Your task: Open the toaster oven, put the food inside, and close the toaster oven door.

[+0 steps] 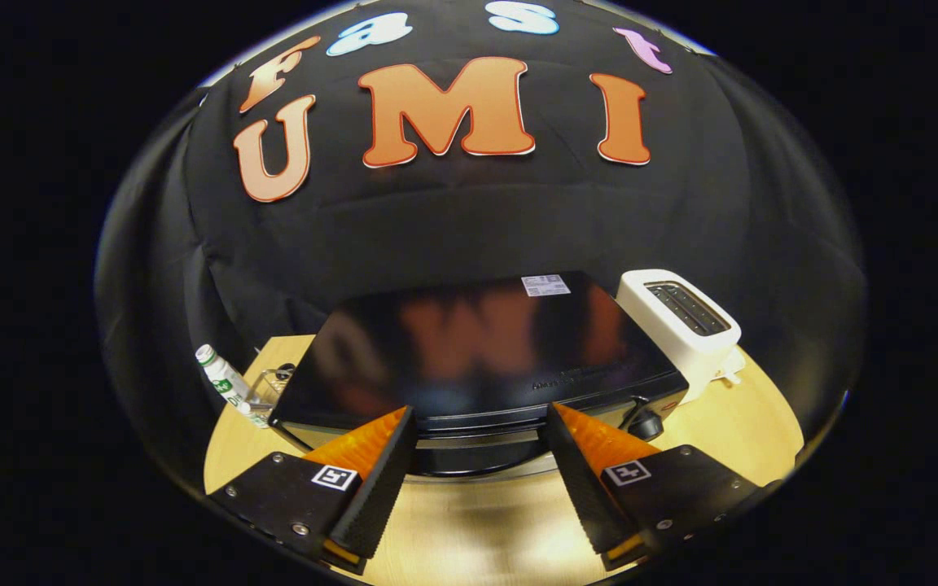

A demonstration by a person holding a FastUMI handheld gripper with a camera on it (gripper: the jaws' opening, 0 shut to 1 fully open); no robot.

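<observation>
**Hovering Wide Open Above the Toaster Oven**

Hovering with gripper (481,423) spread wide, fingers well apart, nothing held between them. Looking down from above and in front onto the toaster oven (477,350). Fingertips (392,439) reaching just over the oven's front top edge; contact impossible to judge from this angle.

Sitting on the wooden table (729,423), just ahead of the fingers and partly between them. Long axis running side to side, across the line of the fingers. Front face turned toward the gripper, glossy dark top facing up. Door appearing shut, a metal strip visible along the front between the fingers. Knob (646,423) at the front right corner, beside the right finger.

Standing just right of the oven: white toaster (685,325), slot upward. Left of the oven: small white bottle (223,381), tilted, plus a clear object beside it, too small to identify.
</observation>
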